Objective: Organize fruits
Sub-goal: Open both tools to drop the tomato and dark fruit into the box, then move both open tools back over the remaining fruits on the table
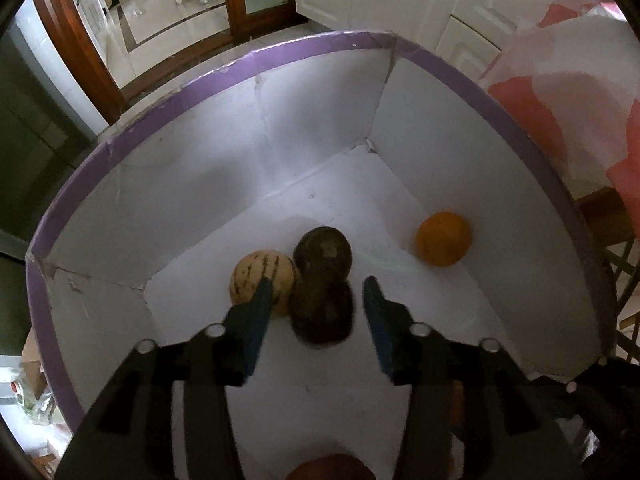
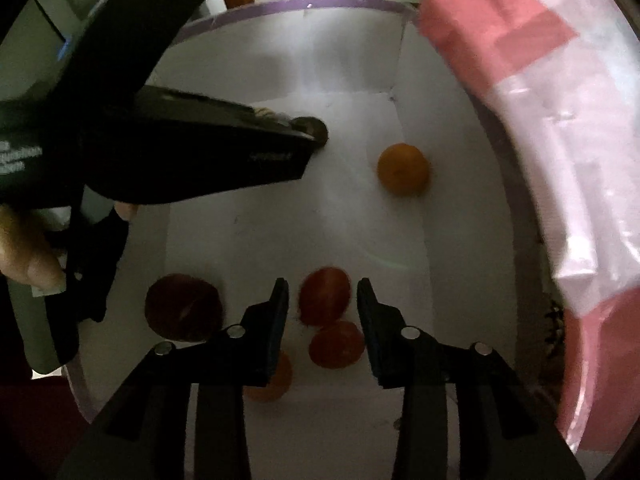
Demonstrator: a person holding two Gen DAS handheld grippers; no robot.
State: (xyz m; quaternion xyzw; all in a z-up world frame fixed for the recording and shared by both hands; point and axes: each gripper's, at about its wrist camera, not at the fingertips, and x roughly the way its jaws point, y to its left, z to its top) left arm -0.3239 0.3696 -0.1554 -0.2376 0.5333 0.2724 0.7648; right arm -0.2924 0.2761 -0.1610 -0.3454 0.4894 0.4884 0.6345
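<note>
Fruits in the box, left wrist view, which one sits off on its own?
The orange, alone by the right wall of the box. The striped pale melon and the two dark fruits cluster together in front of the left gripper.

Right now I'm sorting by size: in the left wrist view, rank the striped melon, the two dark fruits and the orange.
1. Near dark fruit and far dark fruit: look alike, and the near one is closer to the camera.
2. Striped melon, partly hidden by a finger.
3. Orange, farthest away, so unsure.
</note>
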